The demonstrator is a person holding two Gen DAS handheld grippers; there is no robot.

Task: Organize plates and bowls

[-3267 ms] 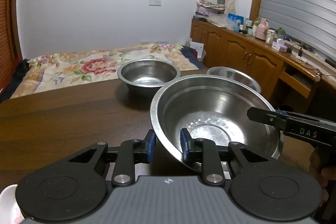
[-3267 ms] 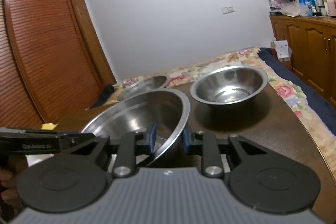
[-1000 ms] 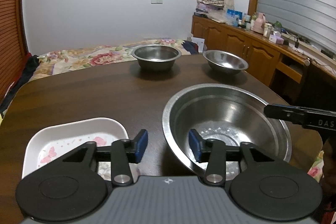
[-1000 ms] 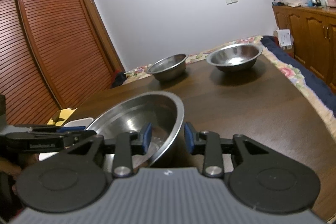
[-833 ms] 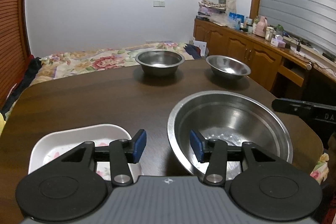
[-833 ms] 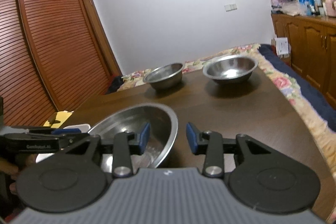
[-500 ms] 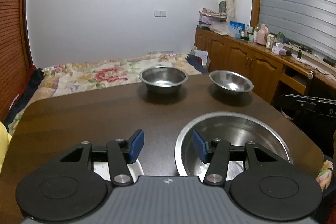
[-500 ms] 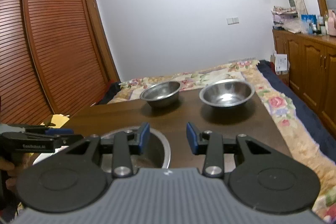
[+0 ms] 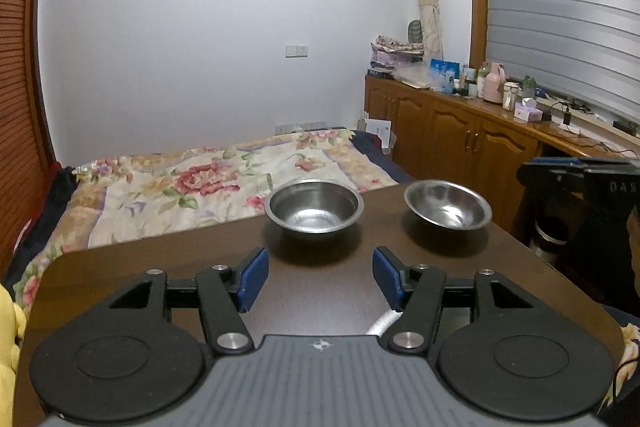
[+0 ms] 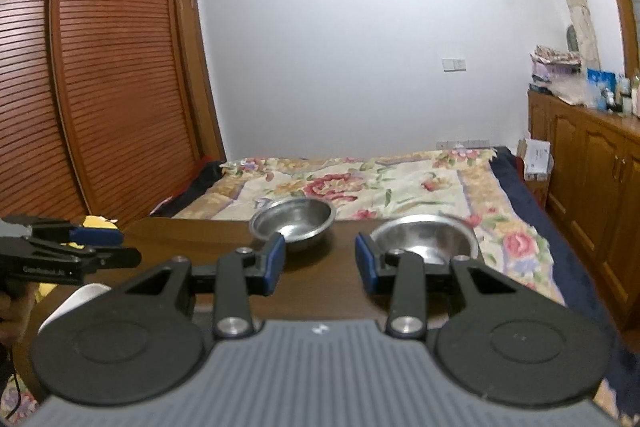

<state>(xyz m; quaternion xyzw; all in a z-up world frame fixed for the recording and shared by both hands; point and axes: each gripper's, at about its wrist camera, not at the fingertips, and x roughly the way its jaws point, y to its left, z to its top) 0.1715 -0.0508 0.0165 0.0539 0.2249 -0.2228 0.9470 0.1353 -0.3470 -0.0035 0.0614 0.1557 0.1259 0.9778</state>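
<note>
Bowls sit apart at the worktop's (image 9: 328, 291) far edge, mid-frame — the deeper bowl (image 9: 315, 206) left, the shallow bowl (image 9: 448, 205) right, probably awaiting stacking. Left tongs (image 9: 319, 279) have just been opening and hold nothing; right tongs (image 10: 320, 263) gape narrower — also empty.
</note>
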